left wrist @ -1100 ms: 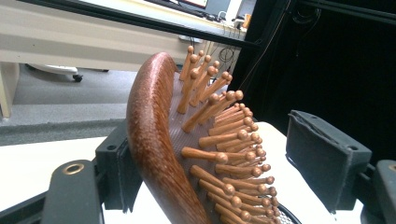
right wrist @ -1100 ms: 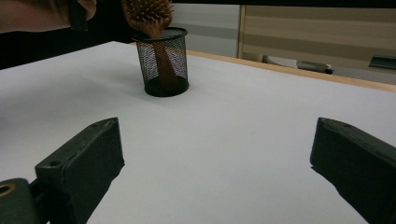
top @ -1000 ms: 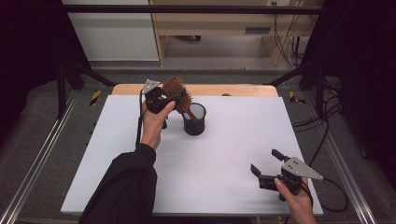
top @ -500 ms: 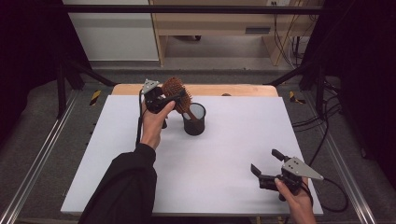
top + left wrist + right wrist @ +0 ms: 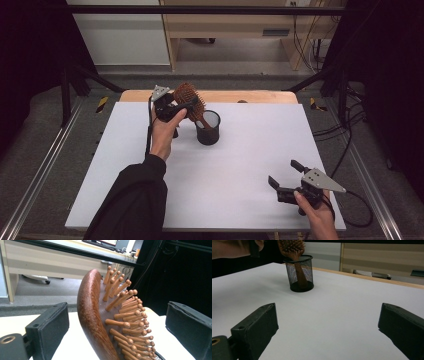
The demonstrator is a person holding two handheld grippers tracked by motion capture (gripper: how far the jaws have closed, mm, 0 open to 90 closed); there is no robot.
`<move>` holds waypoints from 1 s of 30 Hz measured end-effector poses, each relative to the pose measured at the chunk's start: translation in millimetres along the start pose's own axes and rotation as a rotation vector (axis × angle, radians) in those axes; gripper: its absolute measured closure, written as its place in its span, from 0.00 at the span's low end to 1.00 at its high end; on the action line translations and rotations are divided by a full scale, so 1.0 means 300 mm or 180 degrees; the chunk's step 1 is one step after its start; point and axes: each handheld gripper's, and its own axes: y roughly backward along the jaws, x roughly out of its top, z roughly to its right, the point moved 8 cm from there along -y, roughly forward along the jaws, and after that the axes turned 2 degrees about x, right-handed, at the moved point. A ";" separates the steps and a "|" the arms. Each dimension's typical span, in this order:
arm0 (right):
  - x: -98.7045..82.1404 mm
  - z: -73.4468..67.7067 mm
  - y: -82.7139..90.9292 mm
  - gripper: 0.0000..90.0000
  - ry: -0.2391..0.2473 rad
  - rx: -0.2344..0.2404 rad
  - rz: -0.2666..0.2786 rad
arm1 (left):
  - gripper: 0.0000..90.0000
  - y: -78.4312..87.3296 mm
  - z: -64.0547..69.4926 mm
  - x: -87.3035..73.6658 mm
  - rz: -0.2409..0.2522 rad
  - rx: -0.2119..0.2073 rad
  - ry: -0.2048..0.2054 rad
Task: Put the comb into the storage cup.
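High view: a white table (image 5: 240, 165) fills the middle of the frame. Just above centre stands a black mesh cup (image 5: 208, 128), and a brown wooden hairbrush (image 5: 190, 101) leans out of it toward the upper left, handle down inside the cup. The left gripper (image 5: 179, 107), held in a hand reaching up from a dark sleeve at lower left, sits around the brush head. In the lower right corner the right gripper (image 5: 284, 176) rests in a hand near the table's edge, well apart from the cup, its jaws spread wide and empty.

Left gripper view: the brush head (image 5: 100, 322) rises through the centre of the frame, its smooth back turned left and its wooden pins pointing right. The two black jaws stand at the left and right edges, with a clear gap between each pad and the brush; they have just been opening, and the brush sits between them without being pressed.

Right gripper view: the mesh cup (image 5: 300, 273) stands in the upper left of the frame with the brush handle (image 5: 300, 275) visible through the mesh. The two jaws frame the bottom corners, far apart, with bare table between them.
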 end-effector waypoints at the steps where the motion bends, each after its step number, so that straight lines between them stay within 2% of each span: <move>1: 0.000 -0.001 0.000 0.03 0.0001 0.0001 -0.0002 | 0.06 0.001 -0.001 0.001 0.0006 0.0004 -0.0001; 7: 0.000 0.000 0.000 0.03 0.0000 0.0000 0.0000 | 0.06 0.005 0.001 0.001 0.0004 0.0013 -0.0044; 10: 0.000 -0.001 0.000 0.03 -0.0003 0.0000 -0.0003 | 0.05 0.010 -0.004 0.001 0.0011 0.0066 -0.0091; 12: 0.000 -0.001 -0.001 0.03 0.0007 0.0003 -0.0003 | 0.05 0.011 -0.004 0.000 0.0024 0.0058 -0.0061; 30: -0.001 -0.003 -0.002 0.03 0.0001 0.0010 -0.0009 | 0.04 0.022 -0.001 -0.013 0.0014 0.0072 -0.0128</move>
